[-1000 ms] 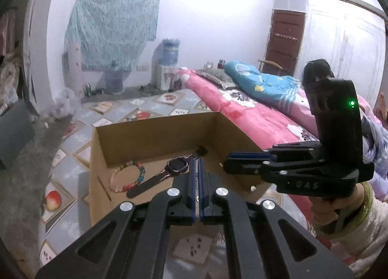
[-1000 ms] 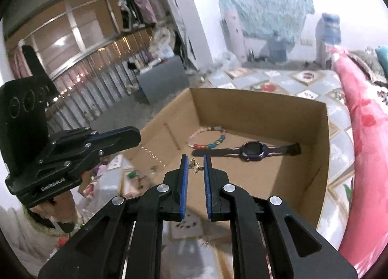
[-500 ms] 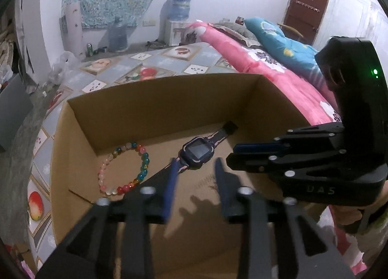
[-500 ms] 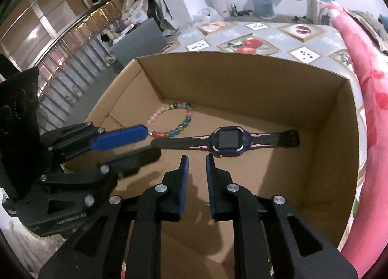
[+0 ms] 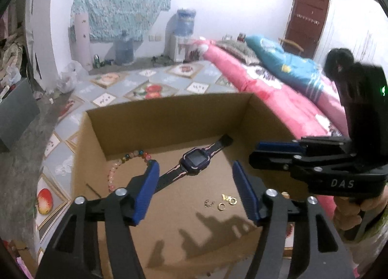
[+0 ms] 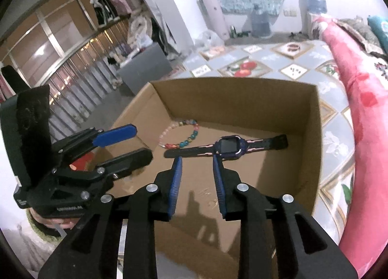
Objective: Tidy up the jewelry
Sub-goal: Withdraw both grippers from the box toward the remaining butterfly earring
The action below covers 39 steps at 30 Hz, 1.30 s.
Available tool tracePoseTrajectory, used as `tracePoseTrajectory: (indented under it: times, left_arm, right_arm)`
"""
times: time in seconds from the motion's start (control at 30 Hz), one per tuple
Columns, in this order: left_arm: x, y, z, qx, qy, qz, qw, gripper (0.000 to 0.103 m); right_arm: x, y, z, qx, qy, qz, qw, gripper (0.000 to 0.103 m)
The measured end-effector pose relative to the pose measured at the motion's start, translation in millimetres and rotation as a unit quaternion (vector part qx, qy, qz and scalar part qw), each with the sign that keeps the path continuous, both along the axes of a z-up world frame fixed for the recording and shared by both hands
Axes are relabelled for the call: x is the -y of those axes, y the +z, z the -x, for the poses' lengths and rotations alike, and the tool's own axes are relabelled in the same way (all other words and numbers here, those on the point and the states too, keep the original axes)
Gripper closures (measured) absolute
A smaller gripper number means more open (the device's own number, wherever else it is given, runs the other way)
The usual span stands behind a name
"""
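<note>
Left gripper (image 5: 195, 188) fingers just opened, small gold pieces (image 5: 222, 202) now on box (image 5: 169, 112) floor

The little gold bits (image 5: 224, 201) on the floor of the box (image 5: 169, 119) are way too small to make out, could be rings or earrings. Left claw (image 5: 195, 190) covers part of the bracelet (image 5: 116, 170) and one end of the watch (image 5: 194, 161) strap. From the right claw (image 6: 197, 182) camera those gold bits barely show, just faint specks. Box's near wall is cut off behind both claws. The hand (image 5: 351, 208) is cropped by the edge.
</note>
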<state>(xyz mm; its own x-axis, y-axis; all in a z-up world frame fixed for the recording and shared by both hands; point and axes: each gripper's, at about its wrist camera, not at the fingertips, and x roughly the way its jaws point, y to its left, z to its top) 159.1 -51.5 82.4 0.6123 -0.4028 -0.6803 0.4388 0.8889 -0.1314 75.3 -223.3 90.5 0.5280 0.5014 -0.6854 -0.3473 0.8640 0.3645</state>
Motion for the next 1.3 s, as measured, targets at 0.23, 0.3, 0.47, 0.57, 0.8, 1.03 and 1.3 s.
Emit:
tracePoseTrajectory:
  times: [0.23, 0.3, 0.47, 0.57, 0.8, 1.03, 1.3]
  left_arm:
    - [-17, 22, 48, 0.034, 0.006, 0.02, 0.9992, 0.027]
    - [-21, 25, 63, 0.044, 0.007, 0.023, 0.9987, 0.023]
    - [-33, 24, 99, 0.062, 0.014, 0.029, 0.9976, 0.018]
    - [-37, 14, 117, 0.061, 0.017, 0.027, 0.9977, 0.016]
    - [-30, -33, 137, 0.029, 0.007, 0.009, 0.9995, 0.016]
    - [-10, -74, 136, 0.014, -0.011, -0.018, 0.9997, 0.018]
    - [31, -99, 131, 0.035, -0.079, -0.072, 0.9937, 0.049]
  right_arm:
    - [4, 22, 56, 0.056, 0.003, -0.03, 0.998, 0.064]
    - [4, 22, 74, 0.061, 0.008, -0.042, 0.997, 0.062]
    - [5, 8, 104, 0.055, 0.005, -0.058, 0.997, 0.059]
    - [10, -10, 120, 0.04, -0.013, -0.056, 0.998, 0.059]
    - [17, -58, 138, -0.005, -0.046, -0.004, 0.999, 0.059]
    - [14, -76, 129, -0.018, -0.052, -0.002, 0.998, 0.07]
    - [8, -85, 124, -0.013, -0.036, -0.002, 0.999, 0.075]
